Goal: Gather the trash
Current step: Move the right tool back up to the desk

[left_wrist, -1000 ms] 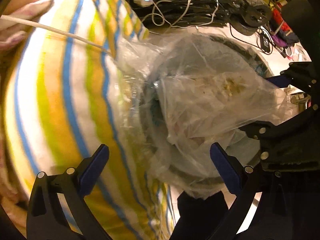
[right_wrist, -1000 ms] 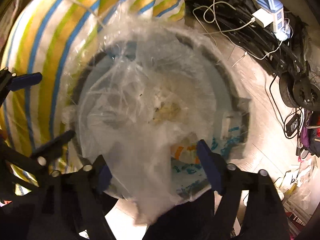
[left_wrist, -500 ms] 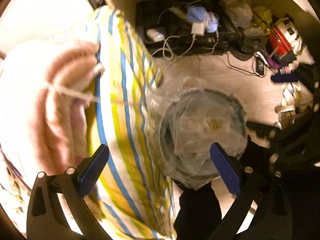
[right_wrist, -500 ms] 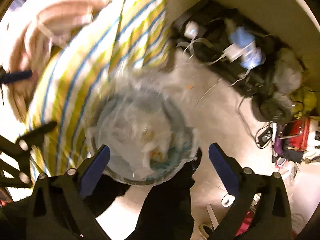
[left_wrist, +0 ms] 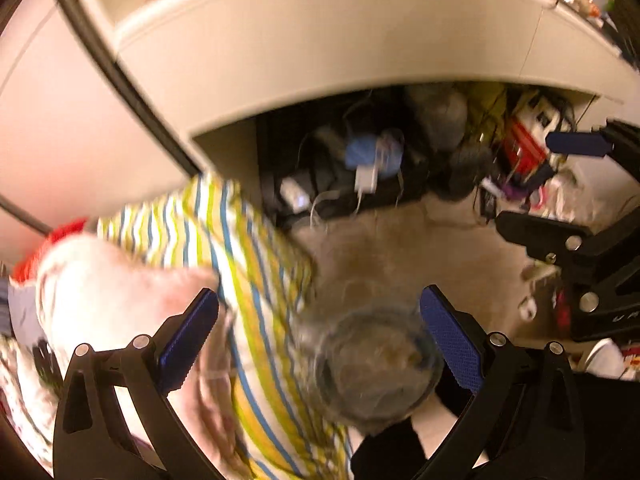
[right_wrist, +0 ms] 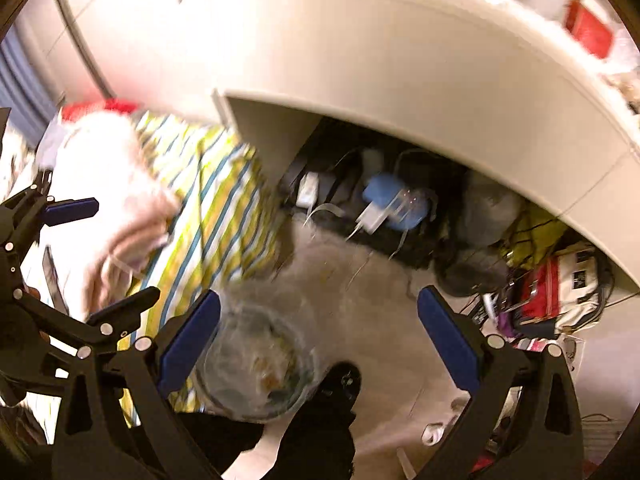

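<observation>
A round trash bin (left_wrist: 372,364) lined with a clear plastic bag stands on the floor far below, with crumpled scraps inside; the picture is blurred. My left gripper (left_wrist: 318,304) hangs high above it, open, nothing between its blue pads. The right wrist view shows the same bin (right_wrist: 256,364) under my right gripper (right_wrist: 320,300), also open and empty. Each gripper appears in the other's view: the right gripper (left_wrist: 548,186) at the right edge, the left gripper (right_wrist: 104,256) at the left edge.
A striped yellow-and-blue cloth (left_wrist: 248,280) and a white-pink blanket (left_wrist: 120,288) lie left of the bin. A white desk (left_wrist: 360,60) spans the top, with a power strip and cables (left_wrist: 368,168) and bags (right_wrist: 560,292) underneath. Dark-clothed legs (right_wrist: 332,420) stand beside the bin.
Both grippers rose well away from the bin, which now looks small. The right gripper's jaws spread wider and let go of the bag rim. The desk came into view.
</observation>
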A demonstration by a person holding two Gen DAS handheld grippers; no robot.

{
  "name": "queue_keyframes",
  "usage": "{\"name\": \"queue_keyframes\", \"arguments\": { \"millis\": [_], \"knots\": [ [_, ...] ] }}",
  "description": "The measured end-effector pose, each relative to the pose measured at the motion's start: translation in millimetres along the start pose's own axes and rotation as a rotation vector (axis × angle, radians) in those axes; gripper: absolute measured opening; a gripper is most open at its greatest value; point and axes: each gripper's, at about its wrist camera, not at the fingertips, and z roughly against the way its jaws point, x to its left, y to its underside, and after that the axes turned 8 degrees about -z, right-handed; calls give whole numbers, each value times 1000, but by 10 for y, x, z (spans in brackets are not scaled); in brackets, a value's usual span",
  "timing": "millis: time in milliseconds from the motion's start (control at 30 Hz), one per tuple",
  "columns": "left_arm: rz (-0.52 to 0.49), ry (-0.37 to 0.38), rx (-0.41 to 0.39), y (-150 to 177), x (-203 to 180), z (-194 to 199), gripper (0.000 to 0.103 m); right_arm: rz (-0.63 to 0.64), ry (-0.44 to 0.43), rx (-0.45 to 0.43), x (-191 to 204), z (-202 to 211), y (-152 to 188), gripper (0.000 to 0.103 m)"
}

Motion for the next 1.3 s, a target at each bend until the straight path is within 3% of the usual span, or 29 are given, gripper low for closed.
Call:
{"name": "queue_keyframes", "arguments": {
  "millis": [233, 633, 1000, 1300],
  "knots": [
    [-54, 16, -129, -860, -178, 411, 98, -104, 62, -128, -502, 476, -422, 96],
    [-128, 32, -272, -2146, -439, 635, 98, -297, 185, -297, -1540, 1023, -1163, 96],
    [-158, 20, -339, -3188, -691, 581, 98, -401, 258, -347, -2393, 1136, -1810, 96],
    [-169, 19, -339, -3804, -850, 352, 98, -455, 272, -297, -2886, 868, -2171, 96]
  ]
}}
